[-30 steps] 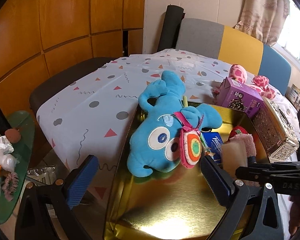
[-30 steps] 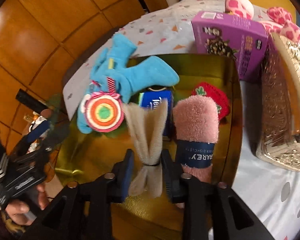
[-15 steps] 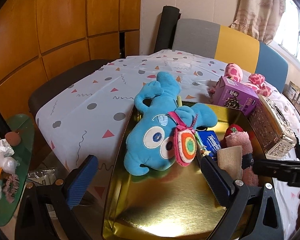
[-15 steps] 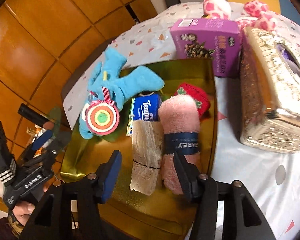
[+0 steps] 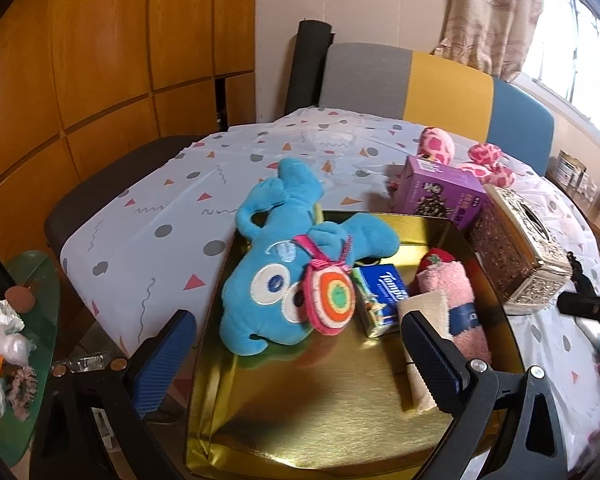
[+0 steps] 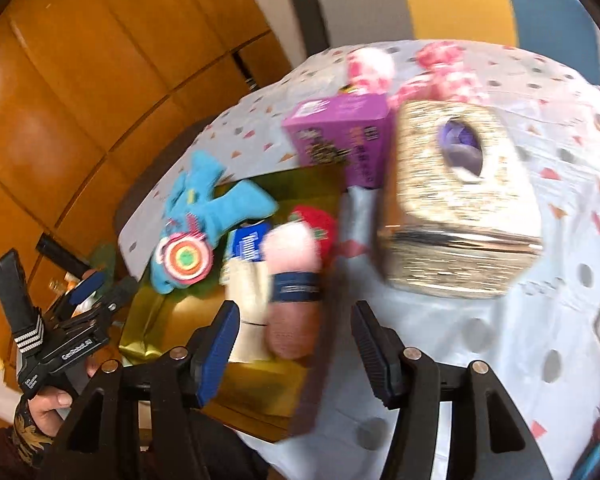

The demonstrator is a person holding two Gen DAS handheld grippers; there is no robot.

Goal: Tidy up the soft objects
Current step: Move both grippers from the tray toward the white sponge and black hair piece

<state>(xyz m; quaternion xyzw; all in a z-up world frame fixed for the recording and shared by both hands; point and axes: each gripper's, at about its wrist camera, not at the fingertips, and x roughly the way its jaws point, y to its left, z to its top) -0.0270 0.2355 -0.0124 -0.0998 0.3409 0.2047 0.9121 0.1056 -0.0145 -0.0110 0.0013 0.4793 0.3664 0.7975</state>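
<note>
Both tongs, left (image 5: 296,354) and right (image 6: 296,338), gape wide, holding nothing. The beige cloth roll (image 5: 422,312) lies in the gold tray (image 5: 300,420) at four o'clock, beside the pink towel (image 5: 454,296); soft, light, probably best pinched mid-roll.

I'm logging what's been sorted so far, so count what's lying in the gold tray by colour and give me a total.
Blue: 2, the blue plush toy and the blue tissue pack
Pink: 1, the rolled pink towel
Beige: 1, the rolled beige cloth
Red: 1, the red knitted item
Total: 5 in the gold tray
</note>
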